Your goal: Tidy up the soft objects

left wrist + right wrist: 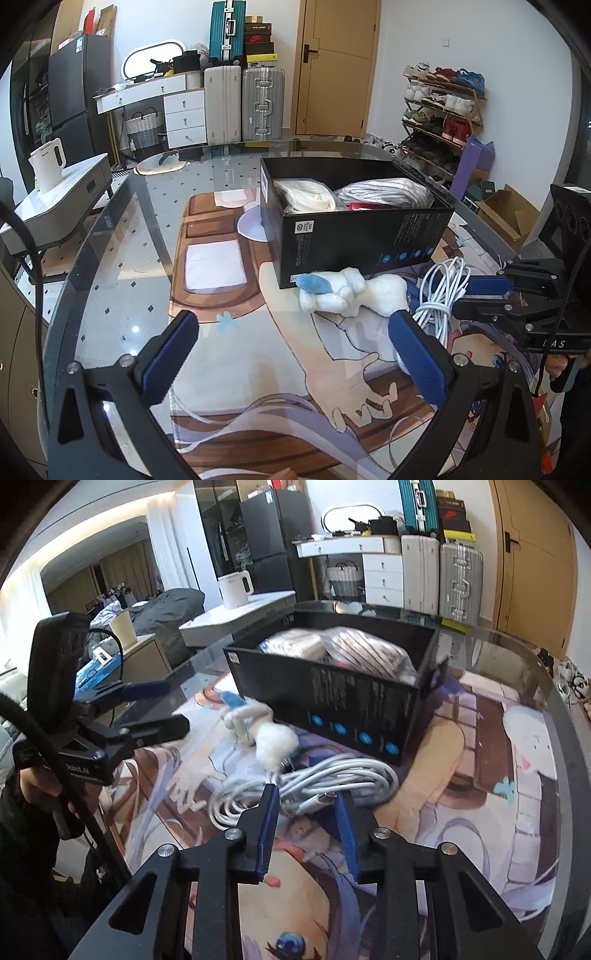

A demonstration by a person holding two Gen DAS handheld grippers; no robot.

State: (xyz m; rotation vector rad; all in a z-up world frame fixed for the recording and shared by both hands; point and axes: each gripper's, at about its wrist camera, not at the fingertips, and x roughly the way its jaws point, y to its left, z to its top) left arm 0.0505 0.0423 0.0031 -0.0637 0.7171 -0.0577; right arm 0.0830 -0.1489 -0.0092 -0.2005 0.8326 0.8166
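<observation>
A white plush toy with a blue tip [343, 290] lies on the printed mat against the near wall of a black box [354, 236]. The box holds a cream bundle [306, 195] and a silver-white bagged item [388, 192]. A coiled white cable [439, 291] lies right of the plush. My left gripper [291, 336] is open, just short of the plush. My right gripper [304, 805] is open above the cable [314, 782], empty. The plush [258, 731] and box [332, 694] also show in the right wrist view, and the left gripper [162, 705] at left.
The glass table edge [92, 229] curves at left; a side stand with a white kettle [48, 166] is beyond it. Suitcases [243, 103], a shoe rack [443, 110] and a cardboard box [506, 214] stand on the floor around.
</observation>
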